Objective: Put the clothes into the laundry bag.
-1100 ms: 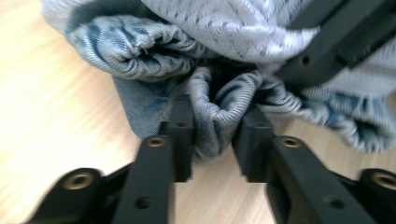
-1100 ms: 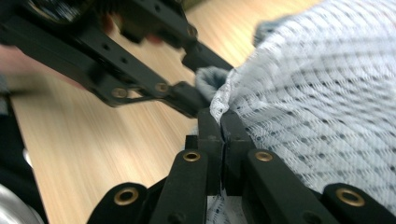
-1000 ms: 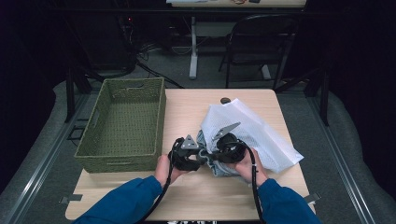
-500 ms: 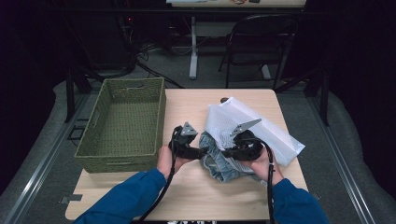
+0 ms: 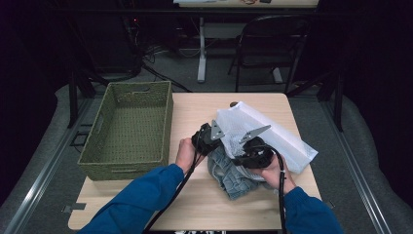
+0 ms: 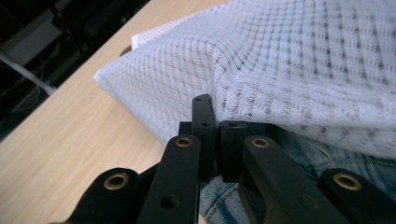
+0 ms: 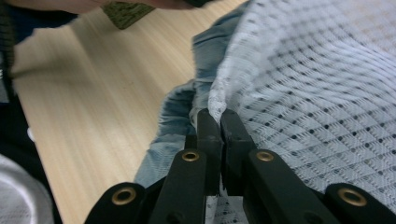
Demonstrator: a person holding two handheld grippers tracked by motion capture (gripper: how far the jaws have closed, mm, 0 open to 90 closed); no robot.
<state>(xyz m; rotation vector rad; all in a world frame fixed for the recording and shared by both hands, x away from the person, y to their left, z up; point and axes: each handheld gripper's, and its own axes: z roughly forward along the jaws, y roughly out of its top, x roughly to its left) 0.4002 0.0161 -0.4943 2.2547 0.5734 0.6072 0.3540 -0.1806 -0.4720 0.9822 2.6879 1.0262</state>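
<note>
Both grippers, left (image 5: 217, 139) and right (image 5: 242, 148), are being kept clamped on one white mesh bag (image 5: 272, 136); one crumpled denim garment (image 5: 236, 178) is being covered.

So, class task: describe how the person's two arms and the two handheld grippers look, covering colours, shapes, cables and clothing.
Both forearms wear long blue sleeves, and the hands are bare. The left gripper and the right gripper are black, blocky bodies, each topped by a grey three-cornered plate. A black cable trails back from each. In the gripper views, the flat black jaws hang on linkage arms with brass-coloured rivets.
</note>
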